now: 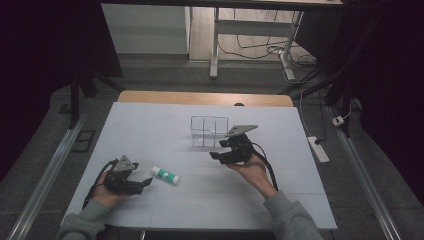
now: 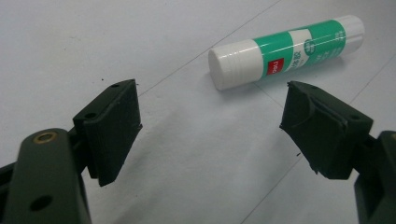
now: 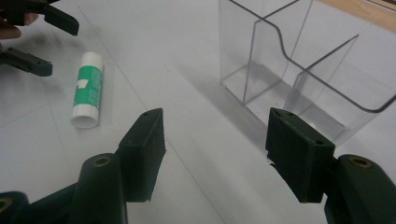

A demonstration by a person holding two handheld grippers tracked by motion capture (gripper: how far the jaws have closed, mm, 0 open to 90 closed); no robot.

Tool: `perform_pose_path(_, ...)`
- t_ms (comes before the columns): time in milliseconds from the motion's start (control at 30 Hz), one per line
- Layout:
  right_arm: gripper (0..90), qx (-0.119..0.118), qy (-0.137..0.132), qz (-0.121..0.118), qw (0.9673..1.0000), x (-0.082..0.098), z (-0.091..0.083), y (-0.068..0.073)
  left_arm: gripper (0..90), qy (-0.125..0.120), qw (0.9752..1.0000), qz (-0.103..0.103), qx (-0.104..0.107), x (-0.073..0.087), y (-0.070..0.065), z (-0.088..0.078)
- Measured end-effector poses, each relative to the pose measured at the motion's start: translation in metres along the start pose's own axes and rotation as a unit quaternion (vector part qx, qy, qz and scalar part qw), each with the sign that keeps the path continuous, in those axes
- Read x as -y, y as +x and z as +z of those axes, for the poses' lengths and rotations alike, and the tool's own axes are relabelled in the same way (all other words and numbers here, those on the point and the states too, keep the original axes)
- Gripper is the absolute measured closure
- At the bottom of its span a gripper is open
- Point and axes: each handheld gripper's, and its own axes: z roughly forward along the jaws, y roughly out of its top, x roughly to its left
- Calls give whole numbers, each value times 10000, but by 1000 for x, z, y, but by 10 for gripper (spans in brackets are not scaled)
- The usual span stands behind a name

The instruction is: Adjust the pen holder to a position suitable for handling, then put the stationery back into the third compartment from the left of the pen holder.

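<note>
A glue stick (image 1: 165, 175) lies flat on the counter (image 1: 150, 130), near the person's side and left of the middle, just to the right of the left gripper (image 1: 146, 182). That gripper rests low on the counter in the person's left hand (image 1: 102, 192), its jaws released and spread, with nothing between them. The right gripper (image 1: 215, 156) is held above the counter right of the middle, also with jaws released and bare, just in front of a clear plastic organizer (image 1: 209, 131) that stands farther back.

The left gripper view gives what the high view cannot: the glue stick (image 2: 286, 50) has a white cap, a green label and a small red mark, and it lies just beyond the spread jaws, apart from both. The right gripper view shows the organizer (image 3: 299, 65) up close, with see-through walls and dividers forming separate compartments, and the glue stick (image 3: 88, 89) well off to its left beside the left gripper (image 3: 37, 44).

The counter is covered by a pale white sheet, with a wooden edge (image 1: 205, 98) showing at the far side. Beyond it the room is dim, with a grey floor, a table frame (image 1: 215, 45), loose cables (image 1: 260, 50) and a power strip (image 1: 318, 149) at the right.
</note>
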Motion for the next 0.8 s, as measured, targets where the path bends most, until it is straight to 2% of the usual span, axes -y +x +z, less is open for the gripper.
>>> perform_pose_path(267,361,-92,47,-32,9999,-2,3,6,194,0,10000,9,5,0,0,0)
perform_pose_path(667,358,-289,226,-154,9992,-5,16,23,194,-8,10000,23,2,0,0,0)
perform_pose_path(800,358,-358,208,-174,9990,-5,19,27,194,3,10000,23,5,0,0,0)
